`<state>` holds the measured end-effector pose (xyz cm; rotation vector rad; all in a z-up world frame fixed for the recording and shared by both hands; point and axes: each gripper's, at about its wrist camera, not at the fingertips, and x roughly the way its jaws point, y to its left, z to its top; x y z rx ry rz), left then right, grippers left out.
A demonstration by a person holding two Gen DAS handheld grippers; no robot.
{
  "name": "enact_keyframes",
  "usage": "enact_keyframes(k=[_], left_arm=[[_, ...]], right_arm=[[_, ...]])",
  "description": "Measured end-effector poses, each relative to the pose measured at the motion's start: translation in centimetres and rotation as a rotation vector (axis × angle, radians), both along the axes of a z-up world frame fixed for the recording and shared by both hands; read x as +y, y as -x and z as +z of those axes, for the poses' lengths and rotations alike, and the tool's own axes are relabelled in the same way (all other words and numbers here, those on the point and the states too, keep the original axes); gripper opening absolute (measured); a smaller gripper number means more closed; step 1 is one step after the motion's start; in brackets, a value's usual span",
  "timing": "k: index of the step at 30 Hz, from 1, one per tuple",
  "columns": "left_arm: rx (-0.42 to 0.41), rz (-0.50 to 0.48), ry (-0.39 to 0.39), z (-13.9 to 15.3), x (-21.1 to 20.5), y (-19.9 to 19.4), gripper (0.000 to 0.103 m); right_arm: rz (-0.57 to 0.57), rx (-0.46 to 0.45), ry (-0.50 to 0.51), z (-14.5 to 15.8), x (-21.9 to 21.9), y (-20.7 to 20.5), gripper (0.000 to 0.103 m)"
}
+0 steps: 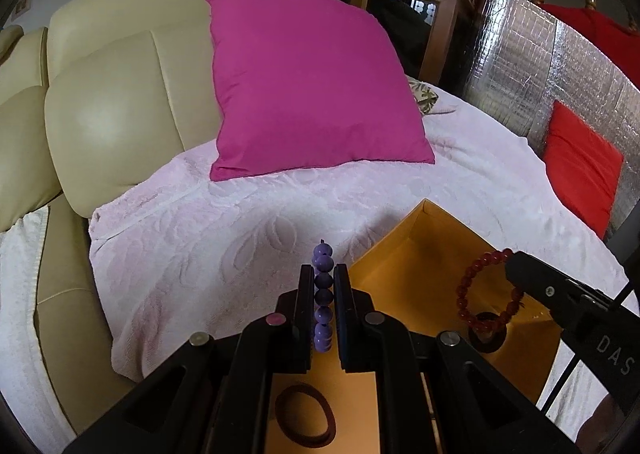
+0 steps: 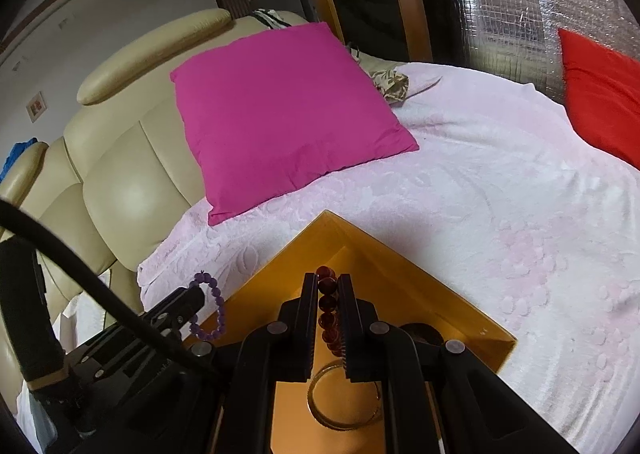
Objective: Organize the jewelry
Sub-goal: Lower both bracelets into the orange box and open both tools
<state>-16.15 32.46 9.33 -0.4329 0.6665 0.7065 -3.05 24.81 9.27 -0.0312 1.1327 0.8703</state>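
Over the orange box [image 2: 460, 306] we hold a purple bead bracelet [image 1: 323, 294] in the left gripper [image 1: 324, 274] and a red bead bracelet [image 2: 327, 306] in the right gripper [image 2: 327, 282], both pairs of fingers clamped on beads, so either strand could roll free and drop onto the pink blanket [image 2: 500, 193].

A pale pink embossed blanket [image 1: 256, 221] covers the seat of a cream leather sofa [image 1: 104, 101], whose padded back rises along the blanket's left edge. A magenta cushion [image 1: 308, 85] leans upright against the sofa back at the blanket's far edge, and a red cushion [image 1: 580, 173] rests at its right edge against a silver quilted foil panel [image 1: 520, 61]. A wooden cabinet [image 2: 372, 13] stands beyond the far edge.
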Motion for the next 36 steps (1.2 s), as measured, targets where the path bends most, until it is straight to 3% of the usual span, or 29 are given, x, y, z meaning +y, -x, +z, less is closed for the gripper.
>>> enact_keyframes(k=[19, 30, 36], left_arm=[[0.06, 0.001, 0.05, -2.6, 1.5, -1.5, 0.01], [0.076, 0.004, 0.025, -2.5, 1.1, -2.0, 0.01], [0.081, 0.007, 0.025, -2.5, 1.0, -2.1, 0.01]], right_arm=[[-0.007, 0.064, 0.096, -4.3, 3.1, -1.5, 0.011], [-0.031, 0.084, 0.155, -6.2, 3.0, -2.2, 0.012], [-0.055, 0.074, 0.137, -6.0, 2.2, -2.4, 0.012]])
